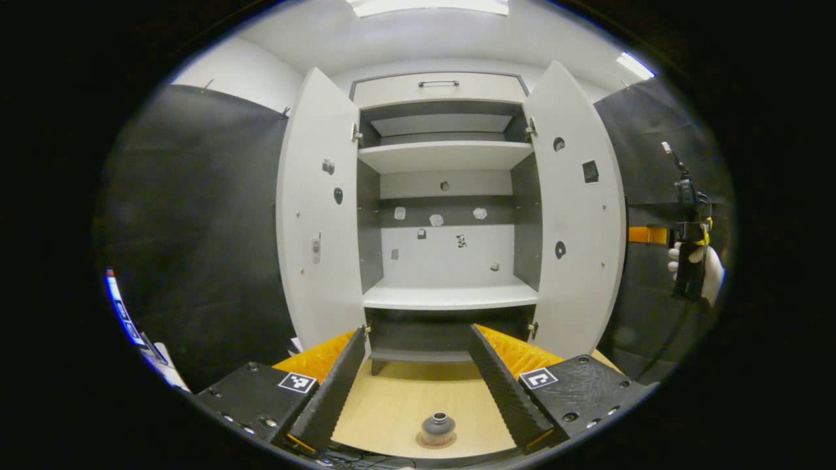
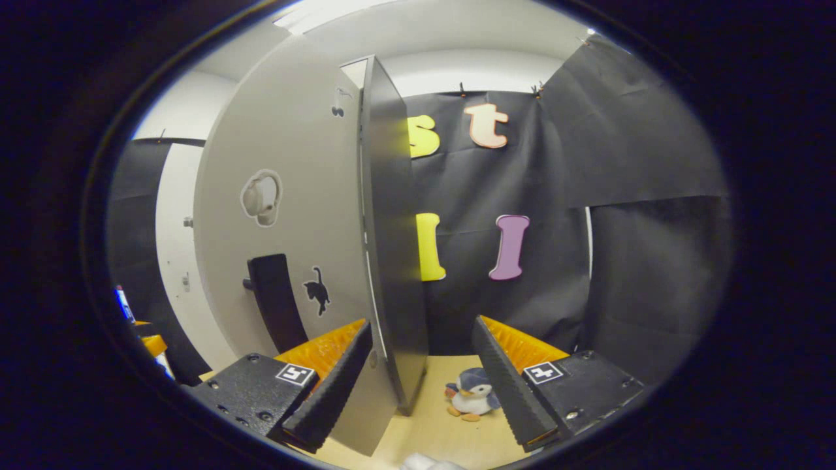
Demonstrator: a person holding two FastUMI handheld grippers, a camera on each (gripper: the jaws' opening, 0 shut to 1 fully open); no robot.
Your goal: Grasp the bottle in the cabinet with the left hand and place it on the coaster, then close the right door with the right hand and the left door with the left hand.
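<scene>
The left gripper (image 1: pixel 418 385), jaws wide, faces the bottle (image 1: pixel 437 427) on its coaster (image 1: pixel 421 441); the right gripper (image 2: pixel 421 385), jaws wide, straddles the right door (image 2: pixel 392 261) edge.

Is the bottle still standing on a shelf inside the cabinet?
No, the bottle stands on the coaster on the table, between the open left gripper fingers.

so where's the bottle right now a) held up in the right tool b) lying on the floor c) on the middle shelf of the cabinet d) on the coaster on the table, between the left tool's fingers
d: in the left gripper view the bottle stands on the coaster on the table, low between the open left tool fingers, which don't touch it, and the cabinet shelves are bare.
</scene>
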